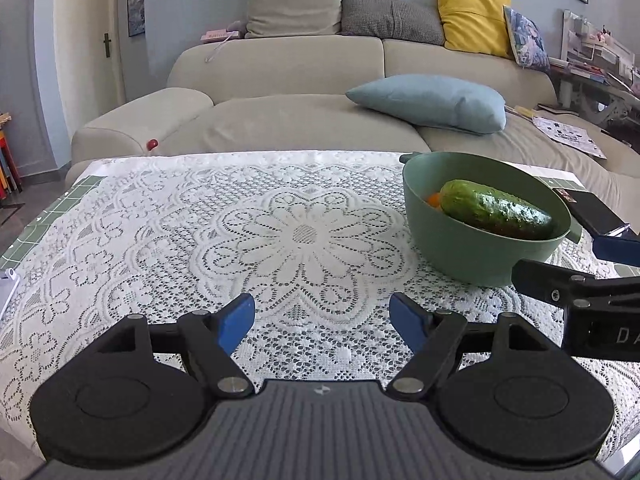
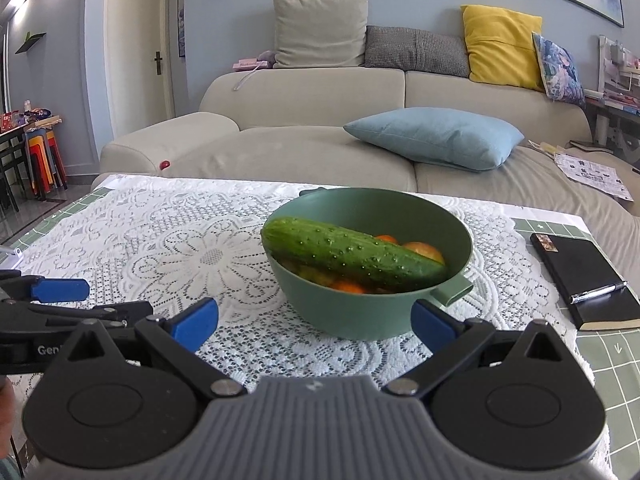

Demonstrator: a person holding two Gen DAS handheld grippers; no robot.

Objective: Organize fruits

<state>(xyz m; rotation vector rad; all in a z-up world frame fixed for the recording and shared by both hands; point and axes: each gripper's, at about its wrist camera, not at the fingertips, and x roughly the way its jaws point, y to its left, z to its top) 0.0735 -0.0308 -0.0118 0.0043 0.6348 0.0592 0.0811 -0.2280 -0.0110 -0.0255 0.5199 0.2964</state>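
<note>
White lace cloth [image 1: 200,220] over green-gridded table [image 2: 560,226], beige sofa [image 2: 320,92] behind.

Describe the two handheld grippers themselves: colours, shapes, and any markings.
The left gripper and the right gripper look alike: a grey ribbed body with a small pale logo, two round black discs at the sides, black linkage arms with silver pivot pins, and flat blue finger pads. White lettering shows on the side of each, cut off by the frame. No cables or sleeves are visible.

You had one bowl [image 2: 360,316], one cucumber [image 2: 352,254], one notebook [image 2: 584,280], one pen [image 2: 598,293], two hand-held grippers
</note>
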